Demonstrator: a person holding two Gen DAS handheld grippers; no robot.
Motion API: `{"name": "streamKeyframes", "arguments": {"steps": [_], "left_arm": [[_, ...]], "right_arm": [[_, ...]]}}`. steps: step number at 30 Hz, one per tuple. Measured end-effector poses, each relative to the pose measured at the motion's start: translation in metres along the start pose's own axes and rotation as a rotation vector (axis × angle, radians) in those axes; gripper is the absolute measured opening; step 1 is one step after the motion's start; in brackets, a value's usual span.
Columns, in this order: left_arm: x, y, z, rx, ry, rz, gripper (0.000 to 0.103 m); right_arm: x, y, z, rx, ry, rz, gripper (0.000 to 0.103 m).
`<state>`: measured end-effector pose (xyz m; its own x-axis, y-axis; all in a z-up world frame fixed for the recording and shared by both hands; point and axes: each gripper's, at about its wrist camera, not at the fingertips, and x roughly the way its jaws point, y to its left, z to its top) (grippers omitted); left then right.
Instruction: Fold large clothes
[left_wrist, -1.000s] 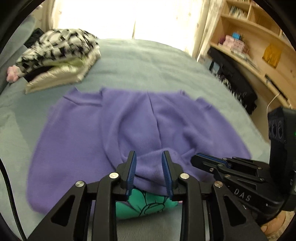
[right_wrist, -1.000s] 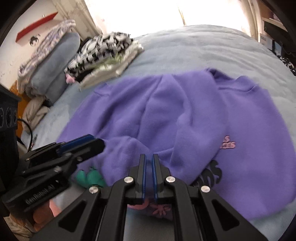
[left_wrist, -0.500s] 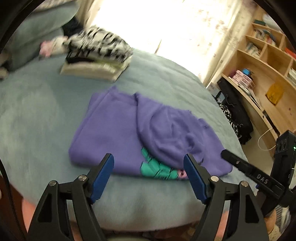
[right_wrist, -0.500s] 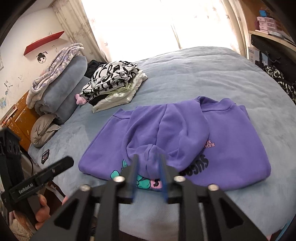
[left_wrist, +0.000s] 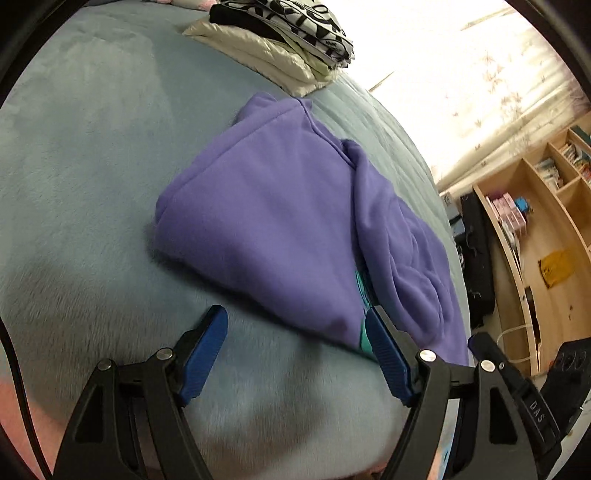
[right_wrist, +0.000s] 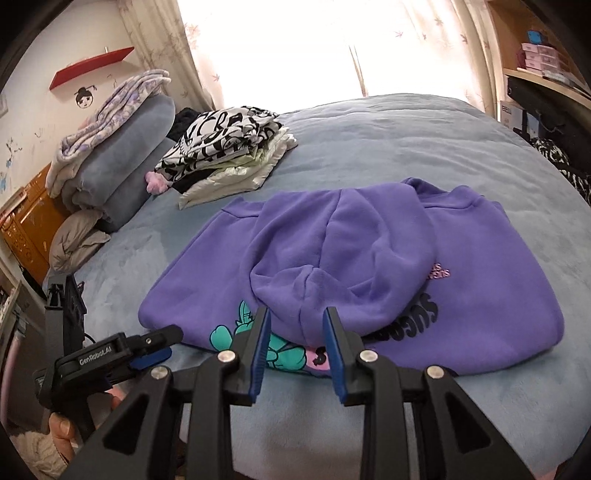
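Note:
A purple hoodie (right_wrist: 369, 258) lies folded on the blue-grey bed (right_wrist: 406, 140), its hood (right_wrist: 340, 251) laid down over the front print. My right gripper (right_wrist: 297, 314) hovers just short of the hood's tip with its jaws a little apart, open and not pressing the cloth. My left gripper (left_wrist: 295, 317) stands wide open over the bed at the near edge of the hoodie (left_wrist: 277, 221); its right fingertip overlaps the hem by the teal print and holds nothing. The left gripper (right_wrist: 168, 345) also shows low at the left of the right wrist view.
A stack of folded black-and-white and cream clothes (right_wrist: 225, 147) sits behind the hoodie on the bed. Rolled blankets and pillows (right_wrist: 118, 155) lie at the far left. Wooden shelves (left_wrist: 546, 229) and a black bag (left_wrist: 476, 254) stand off the bed's right side.
Both grippers let go of the hood's tip. The left one opened wide, swung left and rolled to face the hoodie's near left edge. The right one opened slightly and drew back.

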<state>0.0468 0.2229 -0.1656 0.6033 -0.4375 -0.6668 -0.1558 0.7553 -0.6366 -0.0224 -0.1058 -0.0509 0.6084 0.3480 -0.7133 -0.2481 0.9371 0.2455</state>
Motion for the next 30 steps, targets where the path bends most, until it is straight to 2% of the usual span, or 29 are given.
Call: {"name": "streamKeyframes", "arguments": {"steps": [8, 10, 11, 12, 13, 15, 18, 22, 25, 30], "left_arm": [[0.033, -0.010, 0.030, 0.049, -0.083, 0.056, 0.073], [0.036, -0.013, 0.039, 0.043, -0.105, 0.057, 0.053], [0.038, -0.013, 0.045, 0.039, -0.116, 0.048, 0.035], [0.038, -0.013, 0.049, 0.042, -0.127, 0.046, 0.022], [0.037, -0.017, 0.053, 0.058, -0.142, 0.037, 0.020], [0.033, -0.034, 0.053, 0.136, -0.185, 0.044, 0.017], [0.027, -0.089, 0.037, 0.387, -0.285, 0.131, 0.015], [0.020, -0.146, 0.023, 0.577, -0.347, 0.096, 0.015], [0.028, -0.197, 0.007, 0.719, -0.352, 0.052, 0.015], [0.047, -0.258, -0.021, 0.862, -0.316, -0.002, 0.015]], "right_arm": [[0.047, -0.003, 0.022, -0.020, 0.020, -0.027, 0.021], [0.062, -0.004, 0.027, -0.025, 0.029, -0.038, 0.015], [0.070, -0.005, 0.028, -0.031, 0.037, -0.044, 0.013], [0.081, -0.007, 0.028, -0.042, 0.054, -0.055, 0.012], [0.090, -0.008, 0.026, -0.049, 0.074, -0.059, 0.012], [0.109, -0.010, 0.018, -0.056, 0.120, -0.055, 0.012], [0.110, -0.009, 0.012, -0.070, 0.101, -0.053, 0.012], [0.104, -0.022, 0.009, -0.010, 0.102, 0.005, 0.012], [0.098, -0.036, 0.008, 0.047, 0.098, 0.065, 0.012], [0.084, -0.069, 0.009, 0.180, 0.127, 0.203, 0.012]]}}
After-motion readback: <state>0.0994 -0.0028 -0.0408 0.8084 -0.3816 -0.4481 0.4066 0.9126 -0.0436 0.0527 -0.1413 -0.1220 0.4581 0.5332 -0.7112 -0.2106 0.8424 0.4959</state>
